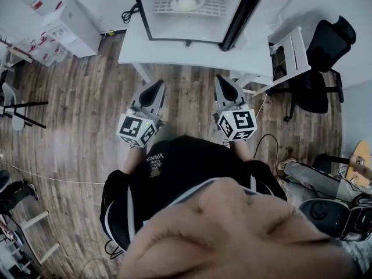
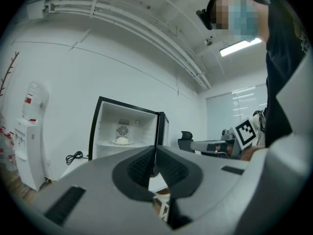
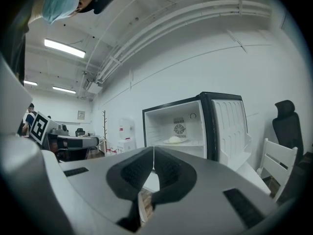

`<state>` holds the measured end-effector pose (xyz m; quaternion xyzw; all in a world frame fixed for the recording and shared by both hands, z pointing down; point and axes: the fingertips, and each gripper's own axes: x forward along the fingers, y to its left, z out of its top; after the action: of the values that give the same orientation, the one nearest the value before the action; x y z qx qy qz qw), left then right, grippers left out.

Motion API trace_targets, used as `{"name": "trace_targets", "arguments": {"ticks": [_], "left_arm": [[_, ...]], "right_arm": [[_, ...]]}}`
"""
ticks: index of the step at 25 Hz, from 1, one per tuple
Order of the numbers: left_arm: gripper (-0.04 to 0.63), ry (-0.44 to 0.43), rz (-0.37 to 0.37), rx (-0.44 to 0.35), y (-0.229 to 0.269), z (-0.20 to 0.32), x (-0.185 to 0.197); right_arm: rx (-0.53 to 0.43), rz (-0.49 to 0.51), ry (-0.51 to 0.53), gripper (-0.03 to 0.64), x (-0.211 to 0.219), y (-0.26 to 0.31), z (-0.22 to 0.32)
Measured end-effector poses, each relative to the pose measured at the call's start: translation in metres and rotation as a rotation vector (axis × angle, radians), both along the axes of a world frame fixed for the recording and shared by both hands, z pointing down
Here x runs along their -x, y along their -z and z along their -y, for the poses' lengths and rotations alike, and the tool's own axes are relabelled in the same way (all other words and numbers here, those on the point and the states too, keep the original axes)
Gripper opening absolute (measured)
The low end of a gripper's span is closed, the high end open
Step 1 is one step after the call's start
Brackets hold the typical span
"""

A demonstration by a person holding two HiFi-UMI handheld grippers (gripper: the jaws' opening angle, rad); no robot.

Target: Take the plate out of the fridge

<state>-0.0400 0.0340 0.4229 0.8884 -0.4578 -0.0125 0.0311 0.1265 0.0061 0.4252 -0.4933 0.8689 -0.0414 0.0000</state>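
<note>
Left gripper (image 1: 157, 88) and right gripper (image 1: 223, 85): you're holding both closed and empty, aiming at the open fridge (image 1: 142, 10), since the plate (image 1: 187, 3) is sitting far off on its shelf.

White print (image 1: 156, 159) on the person's black shirt (image 1: 192, 170), 7 o'clock from the head view's centre, reads "VANS" upside down; the smaller lines are illegible.

This is an office-like workroom, more lab than home. Ahead of the left gripper (image 2: 154, 154) and right gripper (image 3: 153, 156), a small open fridge (image 3: 195, 126) stands on a white table (image 1: 145, 48) against a bare white wall (image 2: 98, 58). Left of the left gripper stands a water dispenser (image 2: 30, 146) (bottle (image 2: 34, 97) on top). Right of the right gripper are a black office chair (image 3: 286, 126) and a white chair (image 3: 279, 163). Exposed pipes (image 2: 146, 31) and strip lights (image 3: 63, 47) run overhead, and the floor (image 1: 87, 109) below is wood plank.
</note>
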Motion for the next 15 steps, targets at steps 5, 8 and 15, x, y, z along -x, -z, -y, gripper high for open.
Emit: {"name": "trace_targets", "arguments": {"ticks": [5, 8, 15], "left_arm": [[0.025, -0.016, -0.013, -0.015, 0.004, 0.013, 0.000], [0.025, -0.038, -0.025, -0.020, 0.007, 0.022, 0.001], [0.025, -0.064, -0.026, -0.014, 0.008, 0.052, 0.004]], "right_arm": [[-0.003, -0.001, -0.001, 0.012, 0.005, 0.000, 0.011], [-0.007, -0.003, -0.013, 0.012, 0.009, 0.002, 0.017], [0.000, -0.004, -0.034, 0.012, 0.013, 0.003, 0.045]]}}
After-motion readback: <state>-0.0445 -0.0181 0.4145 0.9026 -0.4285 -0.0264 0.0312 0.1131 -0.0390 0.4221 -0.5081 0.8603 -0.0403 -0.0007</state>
